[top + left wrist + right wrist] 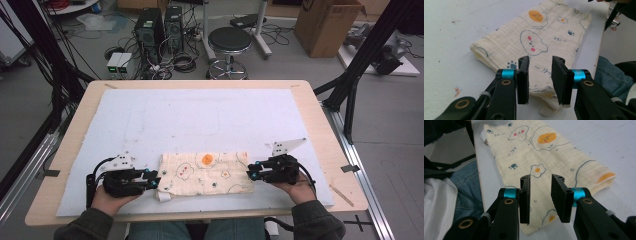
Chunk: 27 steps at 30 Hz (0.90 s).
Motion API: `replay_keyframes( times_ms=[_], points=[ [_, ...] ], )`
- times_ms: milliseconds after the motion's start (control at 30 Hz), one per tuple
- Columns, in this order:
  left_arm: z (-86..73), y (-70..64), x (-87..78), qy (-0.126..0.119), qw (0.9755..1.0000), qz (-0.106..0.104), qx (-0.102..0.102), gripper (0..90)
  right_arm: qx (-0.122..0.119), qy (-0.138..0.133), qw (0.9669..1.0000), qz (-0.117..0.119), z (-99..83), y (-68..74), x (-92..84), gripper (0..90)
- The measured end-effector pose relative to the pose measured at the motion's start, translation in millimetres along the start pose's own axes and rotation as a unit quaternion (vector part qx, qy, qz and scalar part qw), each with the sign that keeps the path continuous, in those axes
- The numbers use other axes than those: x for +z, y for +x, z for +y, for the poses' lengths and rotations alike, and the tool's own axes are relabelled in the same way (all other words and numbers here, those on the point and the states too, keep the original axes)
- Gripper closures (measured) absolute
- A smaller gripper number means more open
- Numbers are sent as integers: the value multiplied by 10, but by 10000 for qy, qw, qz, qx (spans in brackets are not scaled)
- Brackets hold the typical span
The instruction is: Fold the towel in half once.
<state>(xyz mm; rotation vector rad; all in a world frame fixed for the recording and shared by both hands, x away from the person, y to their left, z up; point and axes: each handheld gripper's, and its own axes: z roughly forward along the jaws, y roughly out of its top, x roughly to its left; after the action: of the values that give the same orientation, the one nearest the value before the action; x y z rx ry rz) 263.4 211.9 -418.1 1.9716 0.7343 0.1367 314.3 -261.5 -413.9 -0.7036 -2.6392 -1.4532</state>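
Both tools sat at the near edge of the bench [320, 130], one at each short end of a folded cloth [205, 172]. On the left tool [156, 181] the jaws stood apart with a clear gap, their pads hovering over the cloth's end without pressing on it; the left gripper view showed cloth [534, 40] beneath and beyond the gap. Jaws on the right tool [251, 171] were likewise apart, above the opposite end, with cloth [541, 152] visible through the gap and nothing pinched.

That cloth, cream with fried eggs, clouds and paw prints, lay flat on the pale blue mat [200, 115] that covered the bench, close to the person's side. A small white tab [164, 196] stuck out from its near left corner; from the left gripper view that tab was partly hidden behind the right jaw. Each hand [107, 197] was largely covered by its tool, and the sleeves were cut off by the bottom edge.
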Motion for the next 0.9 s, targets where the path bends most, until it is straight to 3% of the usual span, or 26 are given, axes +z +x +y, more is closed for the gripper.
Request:
replay_keyframes(
  times_ms=[200,400,667,900],
  points=[
    [4,-25,156,241,9995,-100,153,775,-135,176,9997,75,46,51,192,692],
    [-53,-51,223,597,9974,-264,316,764,-339,537,9980,10,-19,93,335,691],
    [-132,-27,232,791,9960,-267,309,749,-535,676,9961,-174,-104,127,331,688],
    [-163,-22,225,786,9960,-263,334,719,-645,737,9948,-267,-176,149,303,686]
  ],
)
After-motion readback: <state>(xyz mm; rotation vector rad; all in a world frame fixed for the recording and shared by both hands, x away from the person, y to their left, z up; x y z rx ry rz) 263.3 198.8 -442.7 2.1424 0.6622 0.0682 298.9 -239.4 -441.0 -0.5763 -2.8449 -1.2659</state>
